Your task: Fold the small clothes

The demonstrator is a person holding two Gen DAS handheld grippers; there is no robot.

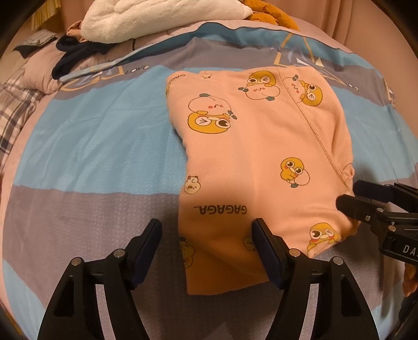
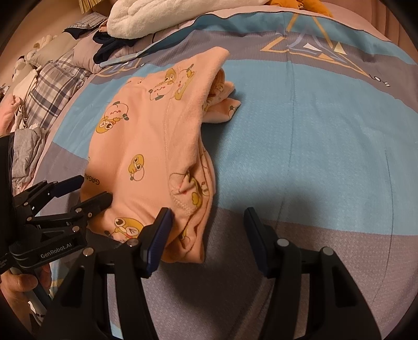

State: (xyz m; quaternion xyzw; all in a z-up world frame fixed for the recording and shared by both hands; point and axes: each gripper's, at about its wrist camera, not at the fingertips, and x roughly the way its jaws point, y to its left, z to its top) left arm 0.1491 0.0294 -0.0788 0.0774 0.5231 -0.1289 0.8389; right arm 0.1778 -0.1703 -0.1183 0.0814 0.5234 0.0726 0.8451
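A pink garment (image 1: 261, 146) printed with yellow ducks and the word "GAGAGA" lies folded on the blue and grey striped bedsheet (image 1: 99, 146). My left gripper (image 1: 206, 248) stands open over the garment's near left corner, cloth between its fingers but the pads apart from it. The right gripper (image 1: 359, 196) comes in at the garment's right edge. In the right wrist view the garment (image 2: 146, 136) is a bunched, layered fold. My right gripper (image 2: 207, 235) is open at the near right edge, its left finger above the cloth. The left gripper (image 2: 87, 192) shows at the left, jaws apart.
A white fluffy blanket (image 1: 156, 21), a dark garment (image 1: 75, 55) and an orange-brown cloth (image 1: 271, 15) lie at the back of the bed. Plaid fabric (image 2: 49, 86) and a heap of clothes (image 2: 26, 146) sit on the left. A hand (image 2: 18, 285) holds the left gripper.
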